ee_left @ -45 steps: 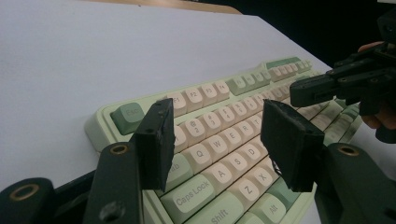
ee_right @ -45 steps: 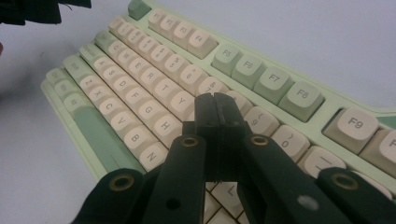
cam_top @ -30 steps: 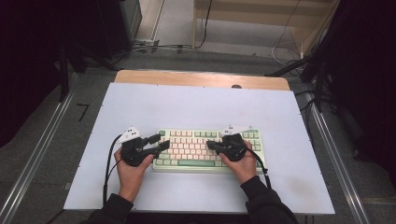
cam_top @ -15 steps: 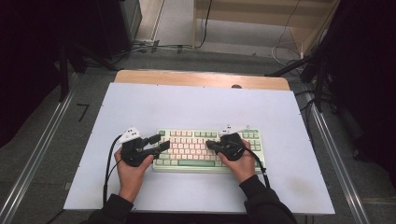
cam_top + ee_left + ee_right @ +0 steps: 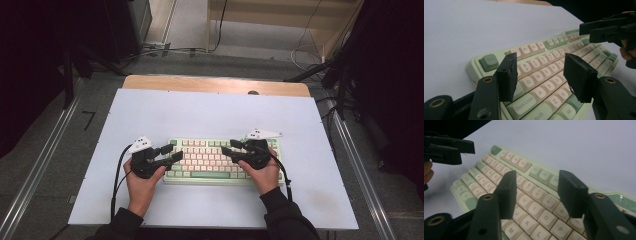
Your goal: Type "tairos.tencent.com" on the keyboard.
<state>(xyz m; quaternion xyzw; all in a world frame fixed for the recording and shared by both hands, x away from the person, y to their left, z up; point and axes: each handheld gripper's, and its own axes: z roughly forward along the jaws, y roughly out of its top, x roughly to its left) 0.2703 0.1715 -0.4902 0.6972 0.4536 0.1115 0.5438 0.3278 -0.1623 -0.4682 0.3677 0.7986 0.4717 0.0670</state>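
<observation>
Where the pale counter (image 5: 210, 115) spreads widest, its bare sheet runs from the wooden strip at the far edge down to the person's forearms, and a mint-green keyboard (image 5: 210, 160) with cream keys lies flat on its near half, long side facing the person. Over the keyboard's left end hangs the left tool (image 5: 169, 153), held in the left hand (image 5: 142, 182); in the left gripper view its two black jaws stand well apart above the Q, W and A keys, with nothing between them and no pad pressing a key. Over the keyboard's right part hangs the right tool (image 5: 231, 150), held in the right hand (image 5: 263, 175); its jaws have just been opening and now stand wide, and the right gripper view shows them above the J, U and O keys with only air between them. Both tools point inward toward each other across the middle rows, and a black cable trails from each toward the person.
</observation>
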